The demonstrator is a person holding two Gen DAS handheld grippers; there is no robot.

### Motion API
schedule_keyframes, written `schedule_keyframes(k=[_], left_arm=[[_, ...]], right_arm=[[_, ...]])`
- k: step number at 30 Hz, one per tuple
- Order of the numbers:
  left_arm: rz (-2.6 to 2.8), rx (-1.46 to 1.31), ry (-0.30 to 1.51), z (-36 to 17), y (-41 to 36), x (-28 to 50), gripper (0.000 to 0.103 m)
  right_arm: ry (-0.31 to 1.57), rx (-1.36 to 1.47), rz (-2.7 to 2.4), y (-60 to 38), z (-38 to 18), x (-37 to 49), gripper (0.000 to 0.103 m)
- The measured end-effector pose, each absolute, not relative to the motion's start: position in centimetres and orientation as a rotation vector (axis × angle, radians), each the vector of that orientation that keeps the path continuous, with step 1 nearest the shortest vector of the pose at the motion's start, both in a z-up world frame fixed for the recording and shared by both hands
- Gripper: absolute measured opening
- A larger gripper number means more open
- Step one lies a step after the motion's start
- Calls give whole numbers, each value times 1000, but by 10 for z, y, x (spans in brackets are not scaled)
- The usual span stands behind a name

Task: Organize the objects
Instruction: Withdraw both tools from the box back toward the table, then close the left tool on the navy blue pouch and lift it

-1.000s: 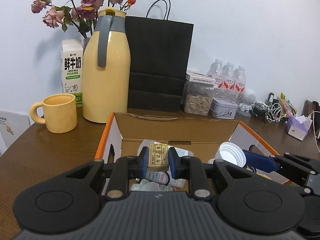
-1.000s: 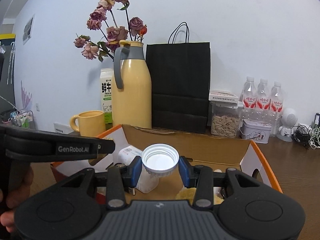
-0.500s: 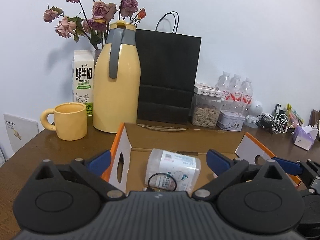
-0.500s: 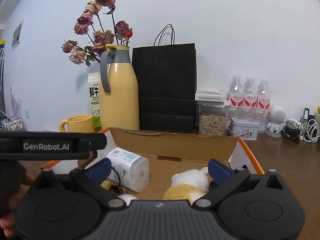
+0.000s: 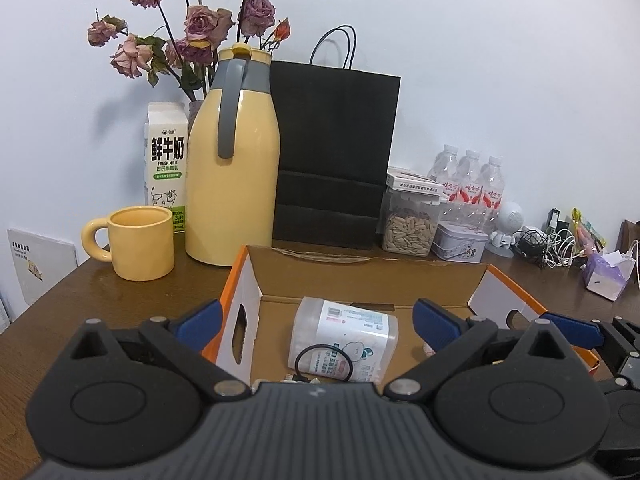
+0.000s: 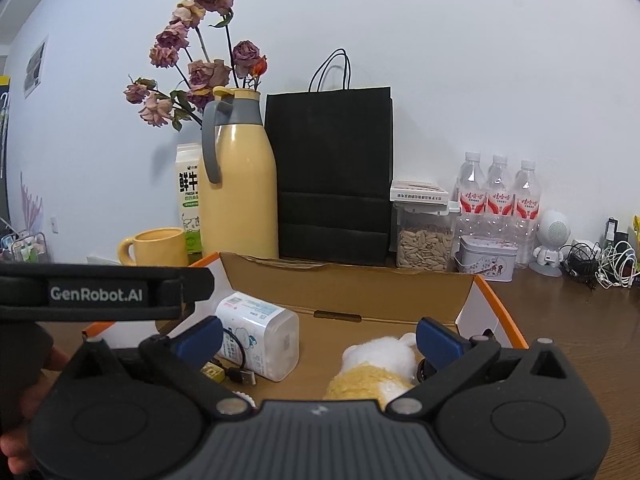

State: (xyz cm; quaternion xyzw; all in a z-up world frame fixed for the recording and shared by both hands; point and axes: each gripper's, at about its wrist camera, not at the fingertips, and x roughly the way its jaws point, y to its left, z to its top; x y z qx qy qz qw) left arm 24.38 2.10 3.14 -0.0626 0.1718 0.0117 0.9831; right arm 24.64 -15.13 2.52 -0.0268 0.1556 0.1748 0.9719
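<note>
An open cardboard box [image 5: 360, 276] with orange edges sits on the brown table, also in the right wrist view [image 6: 344, 284]. Inside lie a clear plastic container with a white label [image 5: 346, 338] [image 6: 260, 336], a black cable [image 5: 320, 364] [image 6: 236, 372], and a yellow and white plush toy [image 6: 380, 368]. My left gripper [image 5: 316, 320] is open and empty above the box's near side. My right gripper [image 6: 318, 334] is open and empty above the box, with the plush toy between its fingers. The right gripper shows at the left view's right edge [image 5: 576, 330].
Behind the box stand a yellow mug [image 5: 138, 242], milk carton [image 5: 166, 164], yellow thermos [image 5: 234, 160], black paper bag [image 5: 334, 156], seed jar [image 5: 410, 224], tin [image 5: 460, 242], water bottles [image 5: 468, 184]. Cables [image 5: 556, 246] and a tissue pack [image 5: 606, 274] lie right.
Both grippers have opened and drawn up and back. The left let go of a small yellowish block and the right let go of a white-capped bottle; neither shows now.
</note>
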Motion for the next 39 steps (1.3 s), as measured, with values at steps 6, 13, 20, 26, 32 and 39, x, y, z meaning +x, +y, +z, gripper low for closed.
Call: schedule_keyframes(k=[6,13,20,26,32,39], left_arm=[[15,-124,344,36,19,232,103],[5,-126,341,46,22,206,103],[15,-111,358,50,23,175,103],[26,-99,376,52,27,149,103],[35,-80,427,45,29,130,103],[10,-36,499,26,29,117,103]], right_arm=[[293,-64,344,-154,33,236,103],[282,-68,352,-163,44,212,103],[289,-70,341,-173,50,182,103],[307,-65,329,-184,48,154,103],[343,-55,326,-197,38,129,103],[389,-45,315,-212,22,113,103]])
